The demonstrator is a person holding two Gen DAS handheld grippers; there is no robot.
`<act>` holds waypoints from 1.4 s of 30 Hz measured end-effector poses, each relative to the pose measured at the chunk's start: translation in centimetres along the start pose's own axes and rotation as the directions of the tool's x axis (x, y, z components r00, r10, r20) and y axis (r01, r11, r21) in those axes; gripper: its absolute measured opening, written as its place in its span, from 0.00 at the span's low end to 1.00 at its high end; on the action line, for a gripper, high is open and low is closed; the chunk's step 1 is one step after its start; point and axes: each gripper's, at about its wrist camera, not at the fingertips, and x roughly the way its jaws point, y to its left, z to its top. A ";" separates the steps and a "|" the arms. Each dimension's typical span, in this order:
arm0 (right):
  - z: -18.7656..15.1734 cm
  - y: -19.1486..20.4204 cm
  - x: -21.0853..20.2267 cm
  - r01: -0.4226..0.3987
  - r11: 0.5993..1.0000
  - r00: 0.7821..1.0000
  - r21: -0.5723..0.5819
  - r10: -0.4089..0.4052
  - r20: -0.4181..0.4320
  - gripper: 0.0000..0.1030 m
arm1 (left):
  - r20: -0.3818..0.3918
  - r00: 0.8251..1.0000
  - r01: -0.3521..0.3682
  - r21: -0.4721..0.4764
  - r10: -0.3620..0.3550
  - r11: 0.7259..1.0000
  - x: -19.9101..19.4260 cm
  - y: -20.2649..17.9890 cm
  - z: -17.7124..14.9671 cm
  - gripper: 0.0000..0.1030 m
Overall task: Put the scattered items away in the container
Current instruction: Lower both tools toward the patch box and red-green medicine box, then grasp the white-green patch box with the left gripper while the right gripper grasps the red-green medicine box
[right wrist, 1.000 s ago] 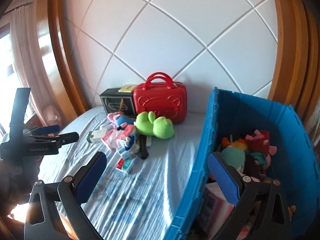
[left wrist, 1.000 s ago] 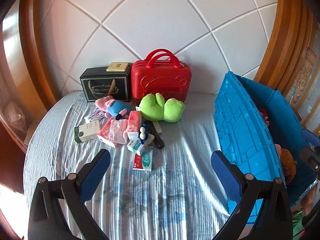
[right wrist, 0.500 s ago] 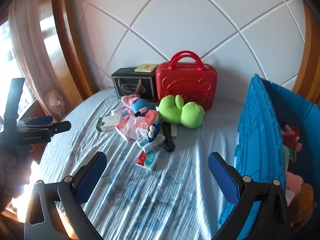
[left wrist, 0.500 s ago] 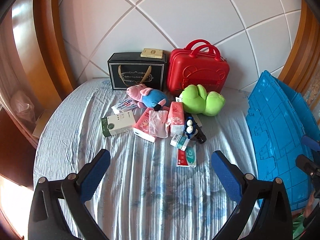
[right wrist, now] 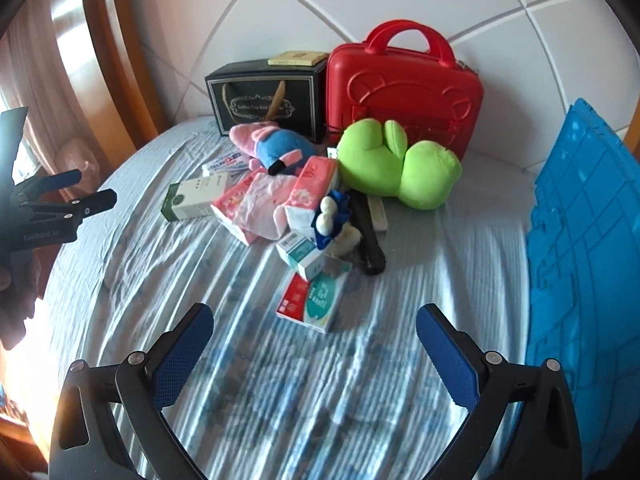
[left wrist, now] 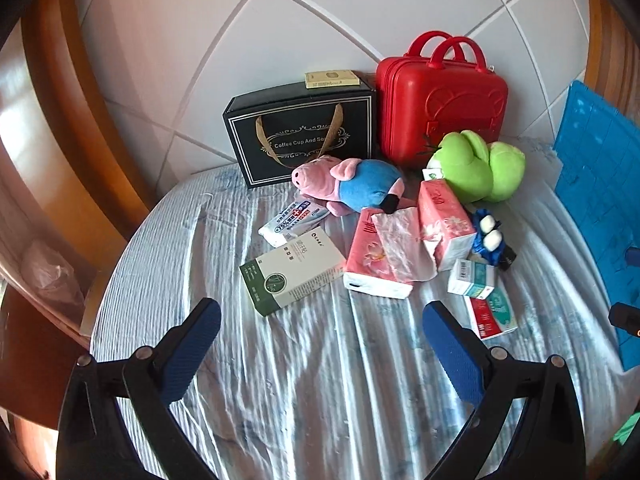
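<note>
- Left gripper (left wrist: pixel 318 336): spread wide and empty, hovering above striped bed sheet (left wrist: pixel 320 400), aimed at a pile of loose items.
- Right gripper (right wrist: pixel 314 344): likewise spread wide, nothing between its blue pads, hovering over the bed near a red-and-green packet (right wrist: pixel 310 302).
- Blue container (right wrist: pixel 584 248): at the right edge of the bed, only its ribbed outer wall in view; contents hidden from both cameras.
- Left to tidy, clustered mid-bed: green plush (left wrist: pixel 476 172), pink-and-blue pig plush (left wrist: pixel 348 186), two pink tissue packs (left wrist: pixel 404 248), white-and-green box (left wrist: pixel 292 276), wipes packet (left wrist: pixel 292 220), small teal box (left wrist: pixel 472 278), a blue-and-white toy (right wrist: pixel 330 216), a black stick-like object (right wrist: pixel 368 240).
- Against the headboard: red case (left wrist: pixel 440 96) and black gift box (left wrist: pixel 304 136) with a small flat pack on top; unclear whether counted among the scattered things.
- Judged progress: most of the pile untouched, no pick begun, much work remaining.
</note>
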 end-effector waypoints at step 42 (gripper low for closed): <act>-1.5 1.1 21.6 0.196 0.967 0.933 0.162 -0.134 -0.333 1.00 | -0.185 0.976 0.147 0.175 -0.114 0.974 19.9 3.0 0.4 0.29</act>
